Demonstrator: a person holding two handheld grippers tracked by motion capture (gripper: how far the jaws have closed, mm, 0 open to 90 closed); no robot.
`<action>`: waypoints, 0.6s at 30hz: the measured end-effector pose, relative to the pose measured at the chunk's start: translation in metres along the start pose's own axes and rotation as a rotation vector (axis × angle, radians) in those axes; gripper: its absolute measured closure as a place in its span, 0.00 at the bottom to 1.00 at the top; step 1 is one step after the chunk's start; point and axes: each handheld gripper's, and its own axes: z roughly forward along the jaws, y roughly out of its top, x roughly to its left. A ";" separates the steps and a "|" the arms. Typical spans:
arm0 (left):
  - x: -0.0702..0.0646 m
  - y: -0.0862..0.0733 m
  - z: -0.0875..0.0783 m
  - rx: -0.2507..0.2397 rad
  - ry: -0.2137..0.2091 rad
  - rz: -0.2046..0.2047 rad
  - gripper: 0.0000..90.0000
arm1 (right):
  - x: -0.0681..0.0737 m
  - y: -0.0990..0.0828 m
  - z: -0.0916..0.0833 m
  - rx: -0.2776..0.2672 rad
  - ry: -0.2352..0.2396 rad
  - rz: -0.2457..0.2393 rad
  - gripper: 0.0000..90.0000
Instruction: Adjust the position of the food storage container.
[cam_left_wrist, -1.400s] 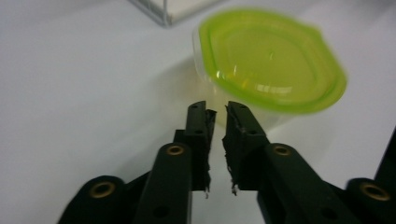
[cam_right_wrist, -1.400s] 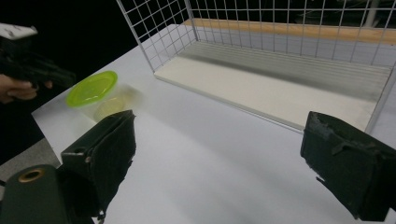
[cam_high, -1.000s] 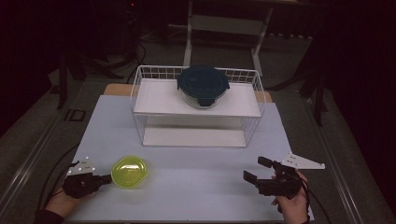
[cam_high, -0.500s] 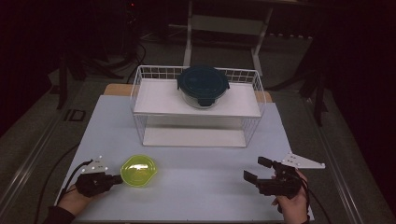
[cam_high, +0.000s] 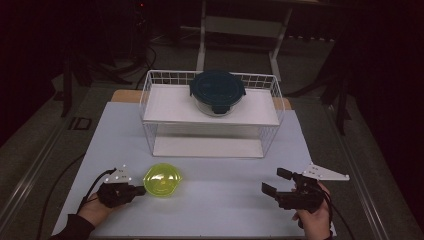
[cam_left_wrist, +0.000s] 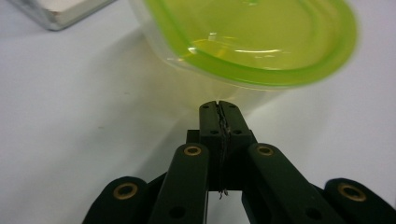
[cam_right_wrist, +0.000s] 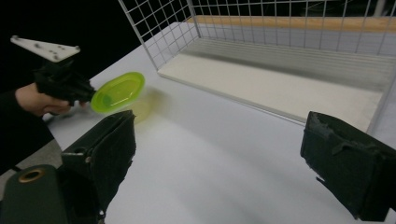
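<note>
- Left gripper view: left gripper (cam_left_wrist: 219, 105) clenched, jaws pressed flat together with nothing between them, tips right against the lower wall of the yellow-green container (cam_left_wrist: 252, 42); far edge of the lid cut off at the top of the frame, rim blurred at the right.
- High view: same container (cam_high: 163, 179) resting on the pale table (cam_high: 225, 205) at the near left, just ahead of the left gripper (cam_high: 137, 190); contact itself too small to make out from here.
- Translucent clear tub under a bright yellow-green lid, roughly round; contents, if any, not discernible.
- Right gripper (cam_high: 272, 182) at the near right, well apart from the container, jaws spread wide and holding nothing.
- Right gripper view: container (cam_right_wrist: 119, 92) seen tilted on edge beside the other hand, partly behind the near jaw.
- White wire rack (cam_high: 150, 90) at the back, dark-lidded bowl (cam_high: 217, 91) on its top shelf; surroundings beyond the table too dark to read.
</note>
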 end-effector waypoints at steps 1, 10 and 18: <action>0.002 0.000 0.001 0.002 0.011 -0.004 0.98 | 0.000 0.000 0.000 0.000 0.004 0.003 0.11; 0.005 0.008 0.013 0.000 0.008 -0.028 0.98 | -0.001 -0.001 0.000 0.003 0.004 0.004 0.11; -0.007 0.022 0.029 0.008 -0.031 -0.002 0.98 | -0.001 -0.001 -0.001 0.000 0.003 0.004 0.11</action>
